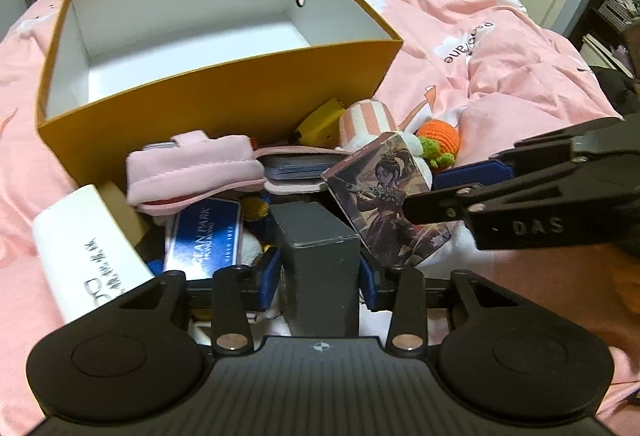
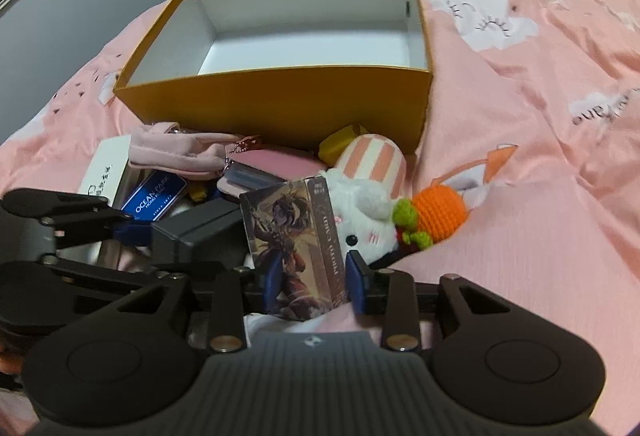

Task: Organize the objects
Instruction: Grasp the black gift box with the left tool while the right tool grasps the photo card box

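While the box (image 1: 224,83) sits empty on the pink duvet (image 1: 500,47), we read the left wrist view first. The left gripper (image 1: 320,276) straddles the dark case (image 1: 316,248), blue pads at either flank; contact looks likely on both sides, so we call it clamped on the case, though the right pad edge is hard to read. The case stands in the pile in front of the box, beside the blue tin (image 1: 204,236) and the white carton (image 1: 84,248). The right gripper (image 1: 460,187) comes in from the right at the card pack (image 1: 384,191).

In the right wrist view, the right gripper (image 2: 310,280) has the card pack (image 2: 294,248) upright between its pads, both pads on its sides: gripped. The pack leans against the white plush (image 2: 364,224), with the crochet carrot (image 2: 436,213) just beside. The box (image 2: 280,103) is behind the pile and holds nothing.

Step, as we judge it: picking the first items, nothing stowed yet. Next move calls for lifting each item clear of the clutter, over the near wall, then letting go inside.
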### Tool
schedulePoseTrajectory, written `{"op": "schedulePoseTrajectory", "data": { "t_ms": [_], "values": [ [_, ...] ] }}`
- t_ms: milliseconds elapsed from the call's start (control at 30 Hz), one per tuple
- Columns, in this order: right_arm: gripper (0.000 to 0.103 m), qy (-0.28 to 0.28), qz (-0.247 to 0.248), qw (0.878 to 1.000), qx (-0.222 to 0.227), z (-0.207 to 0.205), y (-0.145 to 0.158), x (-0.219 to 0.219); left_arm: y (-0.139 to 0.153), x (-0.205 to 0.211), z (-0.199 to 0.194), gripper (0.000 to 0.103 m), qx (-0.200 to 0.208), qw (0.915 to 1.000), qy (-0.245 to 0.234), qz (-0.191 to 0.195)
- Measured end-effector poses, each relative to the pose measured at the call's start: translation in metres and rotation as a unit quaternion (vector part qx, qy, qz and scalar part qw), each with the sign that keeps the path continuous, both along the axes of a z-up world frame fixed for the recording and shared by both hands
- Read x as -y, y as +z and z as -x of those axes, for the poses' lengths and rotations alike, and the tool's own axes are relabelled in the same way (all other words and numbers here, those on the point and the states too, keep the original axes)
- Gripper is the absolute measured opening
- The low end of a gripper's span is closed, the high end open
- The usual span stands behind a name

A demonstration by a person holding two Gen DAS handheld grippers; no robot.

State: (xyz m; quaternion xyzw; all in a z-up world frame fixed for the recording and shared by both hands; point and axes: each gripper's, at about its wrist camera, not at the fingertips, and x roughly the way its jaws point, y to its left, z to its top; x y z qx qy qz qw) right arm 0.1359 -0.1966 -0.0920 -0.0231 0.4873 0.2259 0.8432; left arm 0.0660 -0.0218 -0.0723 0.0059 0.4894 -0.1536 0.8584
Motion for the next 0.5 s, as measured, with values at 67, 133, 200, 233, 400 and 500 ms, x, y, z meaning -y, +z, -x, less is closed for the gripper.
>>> {"op": "schedulePoseTrajectory", "data": {
  "t_ms": [67, 133, 200, 233, 400, 500],
  "values": [
    [0.041, 0.008, 0.000, 1.000, -0.004, -0.007, -0.003, 0.000, 0.004, -0.003, 0.001, 0.043, 0.001, 1.0000, 0.009, 0.001],
    [0.043, 0.018, -0.004, 1.000, -0.008, -0.014, -0.008, 0.000, 0.008, -0.005, 0.003, 0.041, 0.003, 0.9999, 0.014, 0.001],
    [0.048, 0.027, -0.024, 0.999, -0.021, -0.021, -0.012, 0.000, 0.011, -0.006, 0.004, 0.041, 0.006, 0.9998, 0.017, 0.003],
    [0.049, 0.028, -0.030, 0.999, -0.025, -0.024, -0.014, 0.000, 0.013, -0.006, 0.004, 0.041, 0.008, 0.9998, 0.018, 0.002],
    [0.049, 0.031, -0.042, 0.998, -0.018, -0.025, -0.013, -0.004, 0.021, -0.006, 0.008, 0.041, 0.018, 0.9996, 0.022, 0.009],
    [0.043, 0.041, -0.032, 0.999, -0.009, -0.021, -0.012, -0.009, 0.026, -0.005, 0.010, 0.040, 0.026, 0.9994, 0.023, 0.004]
  ]
}}
